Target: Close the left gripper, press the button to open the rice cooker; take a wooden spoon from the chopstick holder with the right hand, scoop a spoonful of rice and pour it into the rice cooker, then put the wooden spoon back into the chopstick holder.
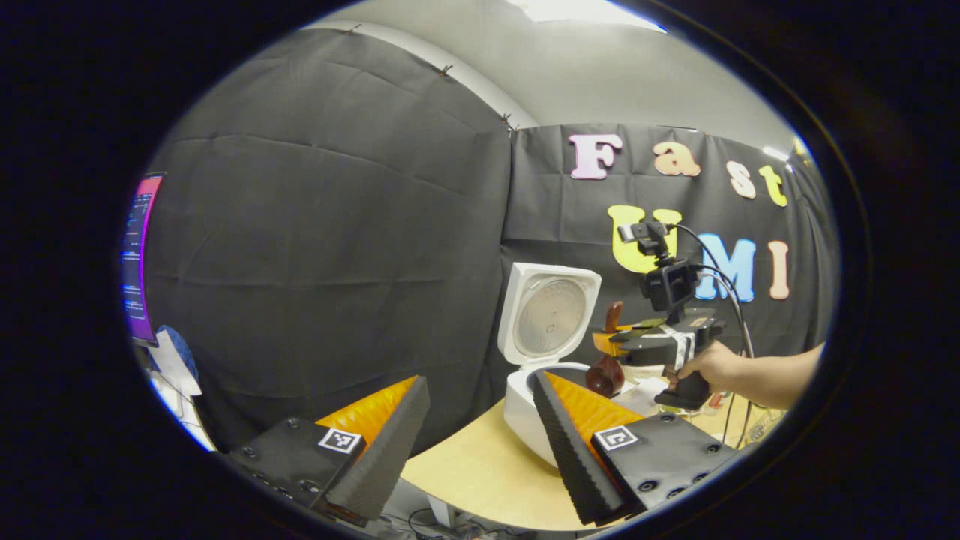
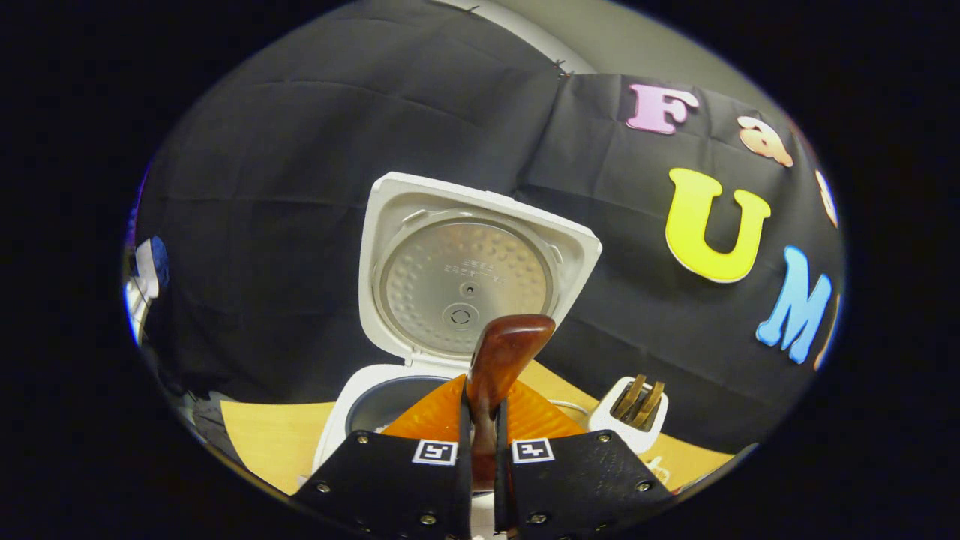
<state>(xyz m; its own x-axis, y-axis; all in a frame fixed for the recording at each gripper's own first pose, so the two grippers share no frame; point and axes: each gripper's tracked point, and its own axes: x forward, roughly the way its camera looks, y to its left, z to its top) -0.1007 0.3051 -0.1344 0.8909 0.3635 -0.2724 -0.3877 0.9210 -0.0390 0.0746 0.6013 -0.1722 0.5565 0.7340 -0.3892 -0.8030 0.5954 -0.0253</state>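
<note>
Rice cooker [image 2: 420, 360] on worktop [image 2: 262, 439] just ahead of right tongs [image 2: 480, 442], lid up behind; chopstick holder [image 2: 628, 420] right of tongs.

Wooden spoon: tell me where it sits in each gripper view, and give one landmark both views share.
Left gripper view: the wooden spoon is right of centre, held upright in the far right tool, beside the open rice cooker.
Right gripper view: the spoon stands bottom centre, clamped between this tool's own fingers.
Shared landmark: the rice cooker's raised white lid, just behind the spoon in both.
</note>
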